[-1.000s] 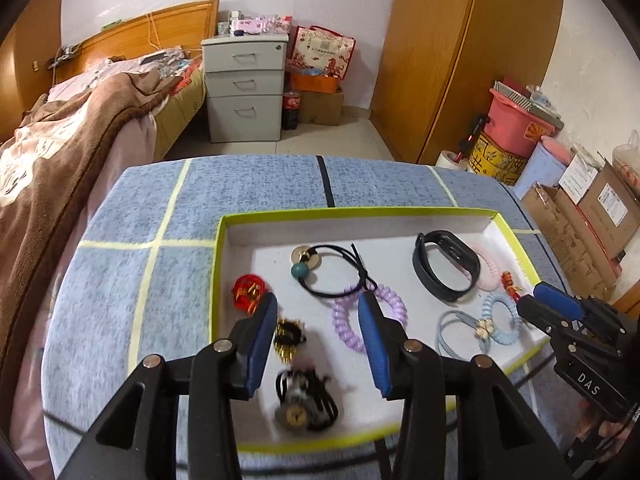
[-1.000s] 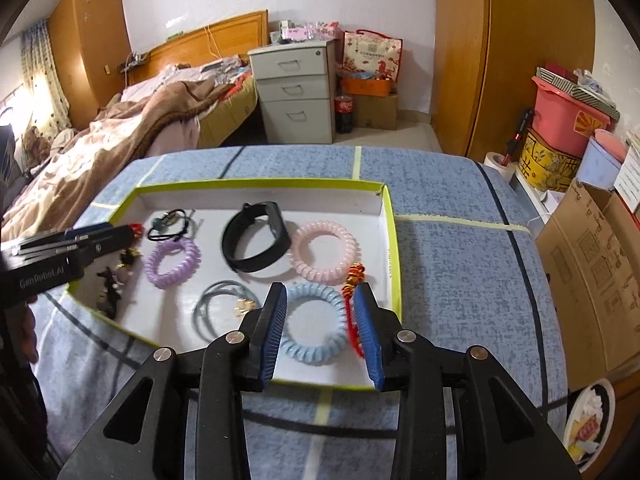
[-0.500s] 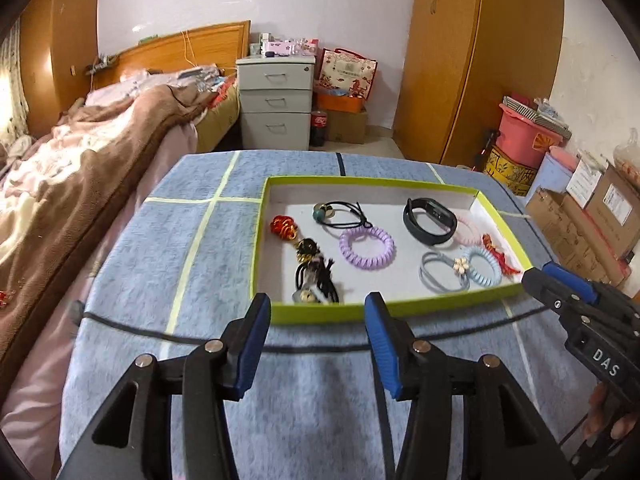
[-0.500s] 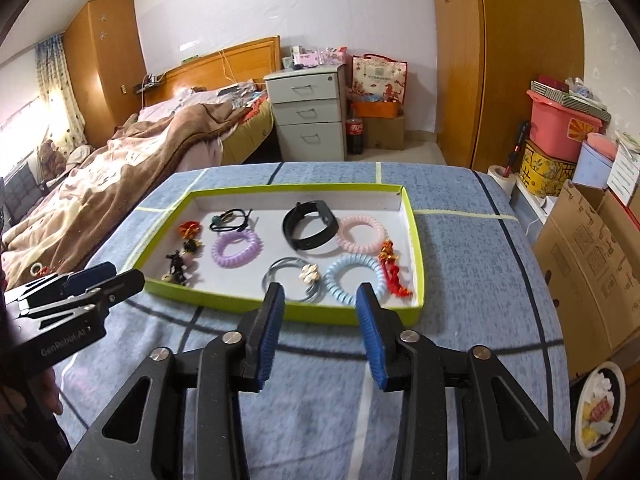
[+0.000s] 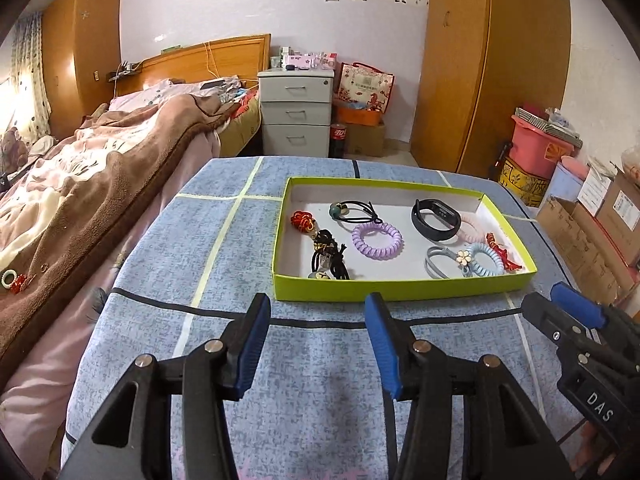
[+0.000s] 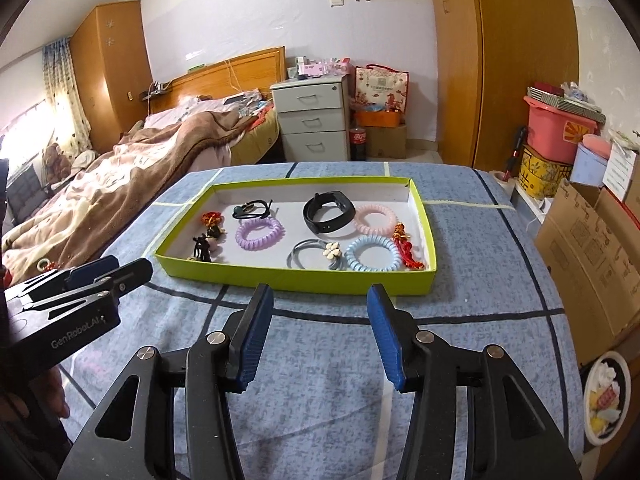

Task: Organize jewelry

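both tongs, left tongs (image 5: 316,340) and right tongs (image 6: 318,334), hover wide and empty over the blue counter (image 6: 480,280), the right still opening. beyond sits a green tray (image 6: 296,274) holding hair ties and what may be a black wristband (image 6: 329,212).

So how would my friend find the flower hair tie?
Look in the green tray on the blue table. Along its near edge, the grey hair tie lies left of the blue coil ring. Only it has a white flower.

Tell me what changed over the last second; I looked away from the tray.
Both tongs drew back from over the tray to the tablecloth in front of it. The left tongs are open and empty. The right tongs are opening, nothing between them. Nothing was picked up; the purple coil, black band and the rest lie as before.
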The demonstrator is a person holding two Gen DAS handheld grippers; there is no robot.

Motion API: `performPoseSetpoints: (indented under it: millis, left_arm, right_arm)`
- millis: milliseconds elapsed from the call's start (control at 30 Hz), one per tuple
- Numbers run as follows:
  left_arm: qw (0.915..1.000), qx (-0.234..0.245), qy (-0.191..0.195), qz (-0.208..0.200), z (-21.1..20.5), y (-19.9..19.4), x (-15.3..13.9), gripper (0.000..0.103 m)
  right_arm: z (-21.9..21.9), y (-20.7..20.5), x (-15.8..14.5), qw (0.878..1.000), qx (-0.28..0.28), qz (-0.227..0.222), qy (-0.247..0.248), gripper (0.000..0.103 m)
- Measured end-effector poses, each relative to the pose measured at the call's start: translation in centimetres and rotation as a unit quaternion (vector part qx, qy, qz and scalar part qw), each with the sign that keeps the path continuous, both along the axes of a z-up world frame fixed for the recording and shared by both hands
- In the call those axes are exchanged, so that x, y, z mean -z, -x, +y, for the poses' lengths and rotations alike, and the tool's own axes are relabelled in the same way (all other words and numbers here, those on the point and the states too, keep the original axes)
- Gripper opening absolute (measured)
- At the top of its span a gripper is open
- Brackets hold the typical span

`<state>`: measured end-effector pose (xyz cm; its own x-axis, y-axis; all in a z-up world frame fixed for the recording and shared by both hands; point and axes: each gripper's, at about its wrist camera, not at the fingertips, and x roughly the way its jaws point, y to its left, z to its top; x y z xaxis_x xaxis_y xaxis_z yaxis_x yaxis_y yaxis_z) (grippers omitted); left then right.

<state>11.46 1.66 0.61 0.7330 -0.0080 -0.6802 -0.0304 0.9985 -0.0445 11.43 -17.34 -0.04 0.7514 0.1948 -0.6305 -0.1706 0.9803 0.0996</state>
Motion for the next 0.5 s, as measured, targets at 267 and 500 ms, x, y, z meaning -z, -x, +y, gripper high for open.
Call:
performPoseSetpoints:
  millis: [267, 500]
  left_arm:
    - [1.0000, 0.005, 0.001, 0.006, -0.3, 0.2, 0.3, 0.051]
    - [0.9998, 0.011, -0.015, 0.001, -1.1, 0.4, 0.2, 0.051]
  right_arm:
    - [0.1, 0.3, 0.0, 1.000, -0.001, -0.001, -0.005, 0.050]
    - [0.1, 0.5, 0.1, 1.000, -0.001, 0.001, -0.007, 0.050]
